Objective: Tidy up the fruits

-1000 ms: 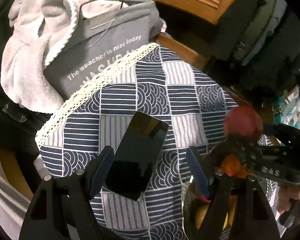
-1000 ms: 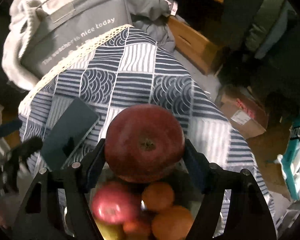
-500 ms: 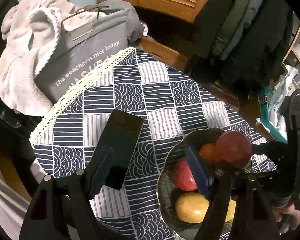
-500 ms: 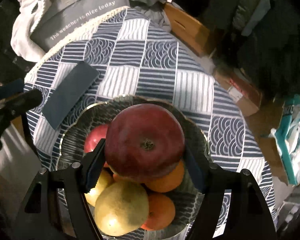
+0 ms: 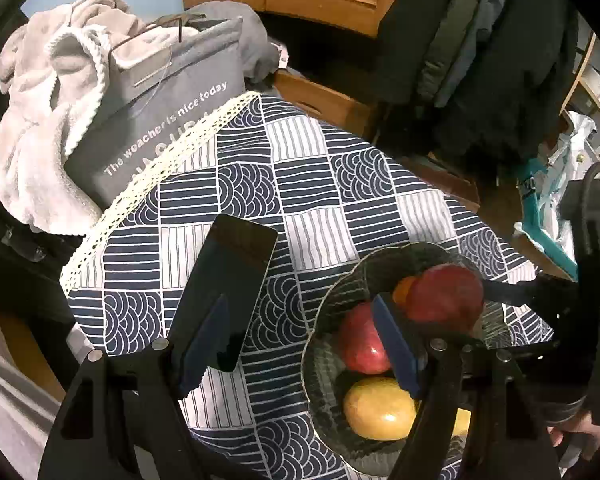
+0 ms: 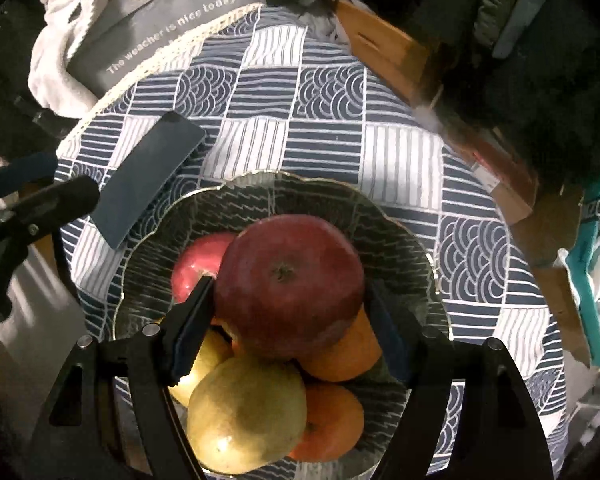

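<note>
Nearest, the glass bowl (image 6: pixel 400 240) already holds a pear (image 6: pixel 246 416), oranges and a second apple. The right gripper (image 6: pixel 288 332) is opening around the dark red apple (image 6: pixel 290 290) atop them (release nearly done). The left gripper (image 5: pixel 300 344) hangs open, empty. Farther left lies a phone (image 6: pixel 148 178); no loose fruit shows.

My bowl (image 6: pixel 400 216) looked like ribbed, glossy glass; the tablecloth (image 5: pixel 320 184) was matt woven cloth with lace trim, the phone (image 5: pixel 228 280) glossy black, the apple (image 6: pixel 288 288) waxy-smooth

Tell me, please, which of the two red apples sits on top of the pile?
The larger, darker red apple, between the right tool's opening jaws, rests atop the oranges; the brighter apple sits lower.
</note>
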